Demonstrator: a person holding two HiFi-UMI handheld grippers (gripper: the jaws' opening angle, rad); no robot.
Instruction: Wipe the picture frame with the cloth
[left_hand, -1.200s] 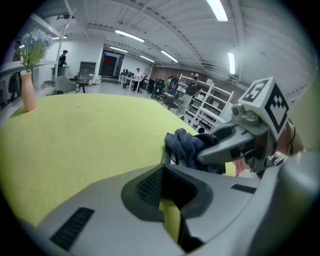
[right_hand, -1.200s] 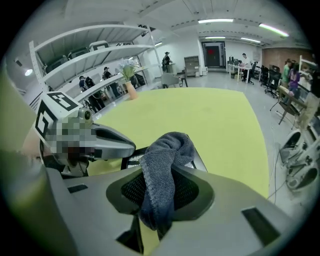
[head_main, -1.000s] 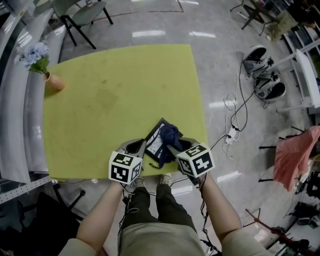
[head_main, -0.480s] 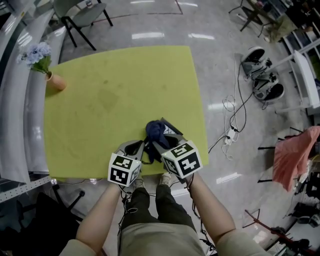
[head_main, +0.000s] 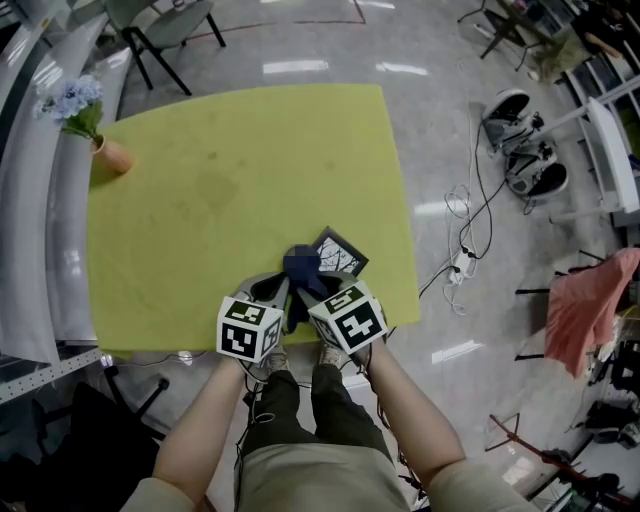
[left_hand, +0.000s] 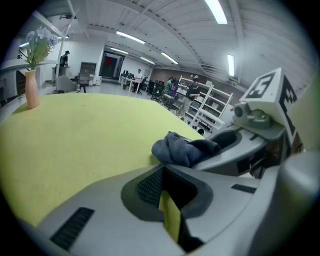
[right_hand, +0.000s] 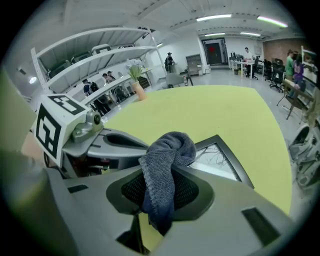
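A small dark picture frame (head_main: 338, 251) with a pale print lies flat near the front edge of the yellow-green table (head_main: 230, 170). My right gripper (head_main: 318, 289) is shut on a dark blue cloth (head_main: 302, 265), which rests on the frame's left part. In the right gripper view the cloth (right_hand: 165, 167) bulges up out of the jaws, with the frame (right_hand: 220, 161) just beyond it. My left gripper (head_main: 277, 293) sits close beside the right one, left of the cloth. Its jaws (left_hand: 162, 175) are together with nothing between them.
A vase of pale blue flowers (head_main: 98, 140) stands at the table's far left corner. Beyond the table stand a chair (head_main: 160, 30) on the grey floor, cables (head_main: 470, 240) and shoes at the right. A rail runs along the table's left side.
My right gripper has dragged the cloth leftward across the frame, from its right part to its left edge. The frame's right half now shows. The left gripper has barely moved.
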